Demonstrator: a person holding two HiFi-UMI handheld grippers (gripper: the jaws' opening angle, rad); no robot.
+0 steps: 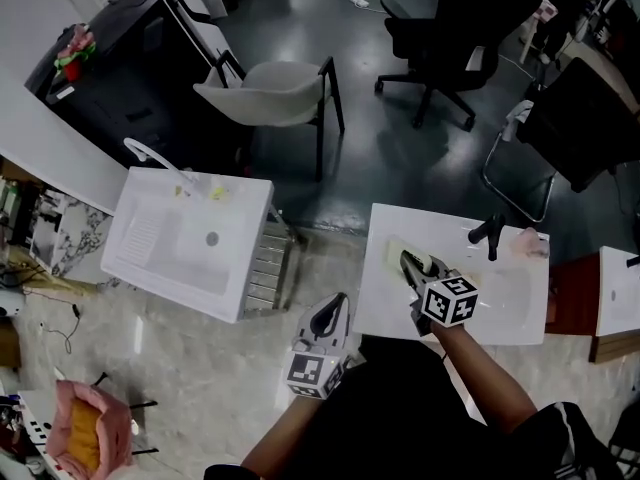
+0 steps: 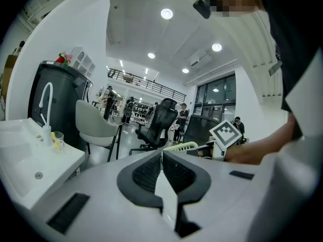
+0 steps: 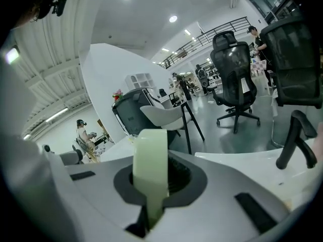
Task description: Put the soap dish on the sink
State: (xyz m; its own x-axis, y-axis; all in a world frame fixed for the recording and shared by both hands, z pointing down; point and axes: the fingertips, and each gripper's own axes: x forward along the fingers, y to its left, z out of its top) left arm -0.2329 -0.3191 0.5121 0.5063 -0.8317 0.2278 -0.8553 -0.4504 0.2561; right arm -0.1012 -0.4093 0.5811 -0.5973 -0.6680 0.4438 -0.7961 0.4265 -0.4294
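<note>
While the right gripper clamps the pale green slotted plastic soap dish edge-on over the white rectangular ceramic sink, tip it flat and lower gently onto the rim before releasing. The left gripper hangs aside, closed and empty.

Soap dish edge-on in the right gripper (tray face and lower end hidden)

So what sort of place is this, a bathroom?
Probably not: more likely an open office or lab. White rectangular sinks stand out in the open, near a black swivel office chair on a glossy dark floor.
</note>
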